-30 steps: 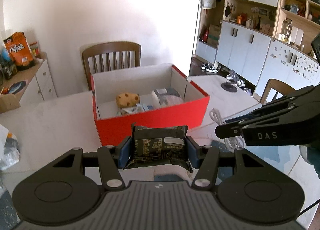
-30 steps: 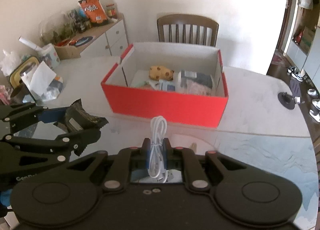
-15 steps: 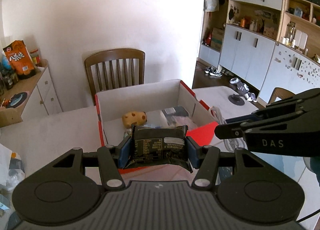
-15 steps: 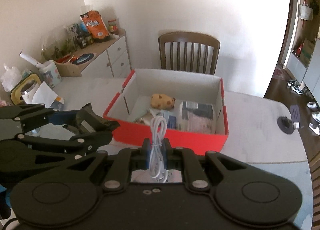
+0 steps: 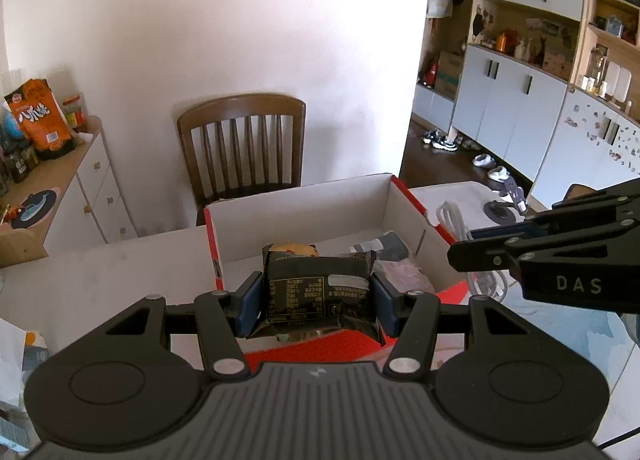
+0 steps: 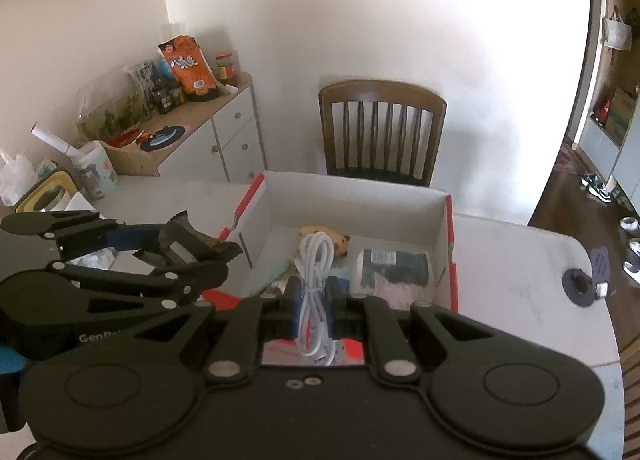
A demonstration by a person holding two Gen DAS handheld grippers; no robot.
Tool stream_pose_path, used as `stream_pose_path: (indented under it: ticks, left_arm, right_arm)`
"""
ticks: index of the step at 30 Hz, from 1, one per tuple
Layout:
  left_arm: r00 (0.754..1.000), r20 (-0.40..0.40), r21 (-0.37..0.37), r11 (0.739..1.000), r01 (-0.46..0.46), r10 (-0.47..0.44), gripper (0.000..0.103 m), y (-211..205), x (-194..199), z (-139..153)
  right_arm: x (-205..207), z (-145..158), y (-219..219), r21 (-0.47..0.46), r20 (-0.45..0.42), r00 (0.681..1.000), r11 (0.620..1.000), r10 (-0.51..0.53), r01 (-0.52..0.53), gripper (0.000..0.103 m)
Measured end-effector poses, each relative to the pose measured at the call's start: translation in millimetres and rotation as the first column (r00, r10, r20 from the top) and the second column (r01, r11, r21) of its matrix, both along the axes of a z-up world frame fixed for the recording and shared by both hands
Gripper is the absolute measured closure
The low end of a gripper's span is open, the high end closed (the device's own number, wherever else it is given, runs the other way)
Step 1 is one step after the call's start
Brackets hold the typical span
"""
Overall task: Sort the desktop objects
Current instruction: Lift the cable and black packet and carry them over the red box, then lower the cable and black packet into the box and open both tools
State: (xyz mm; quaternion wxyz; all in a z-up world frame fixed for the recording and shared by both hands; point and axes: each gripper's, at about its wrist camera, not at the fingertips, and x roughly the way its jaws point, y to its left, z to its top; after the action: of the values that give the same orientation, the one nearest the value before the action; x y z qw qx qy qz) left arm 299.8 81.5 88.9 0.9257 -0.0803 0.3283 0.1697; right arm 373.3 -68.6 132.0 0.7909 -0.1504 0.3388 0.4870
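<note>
Left gripper (image 5: 318,302) clamps a snack pack (image 5: 320,292), right gripper (image 6: 314,310) pinches a cable (image 6: 316,288), both above the box's (image 6: 348,200) near edge for dropping in.

Two wrist views, close over the table
Both look forward and down into the red box (image 5: 424,208) (image 6: 450,236); each shows the other gripper at its frame edge.

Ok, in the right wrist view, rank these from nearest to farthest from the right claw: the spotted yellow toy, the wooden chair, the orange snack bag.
1. Spotted yellow toy: inside the red box, just beyond the right claw, which grips a white cable.
2. Wooden chair: behind the box, against the wall.
3. Orange snack bag: far left, on the cabinet.
</note>
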Motion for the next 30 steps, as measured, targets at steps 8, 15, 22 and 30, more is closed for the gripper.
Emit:
stream_pose_path:
  ticks: [8,15,22,30]
  left_arm:
    - [1.0,-0.023,-0.006,1.0,-0.007,0.007,0.047,25.3,29.1,-5.5]
    - [0.998,-0.068,-0.038,0.999,-0.005,0.003,0.047,44.6,57.1,-21.2]
    - [0.992,-0.125,-0.067,0.998,-0.015,0.006,0.047,53.8,77.9,-46.6]
    - [0.984,-0.179,-0.057,0.998,0.001,-0.011,0.047,54.0,93.9,-72.3]
  right_arm:
    - [26.4,-3.9,21.0,0.027,-0.018,1.0,0.999,0.021,-0.02,0.092]
    - [48.9,-23.1,34.9,0.003,-0.037,0.999,1.0,0.027,-0.027,0.092]
    - [63.3,-47.3,45.8,-0.018,-0.066,0.998,1.0,0.014,-0.016,0.092]
    - [70.7,-69.9,56.6,-0.039,-0.094,0.995,0.999,0.022,-0.025,0.092]
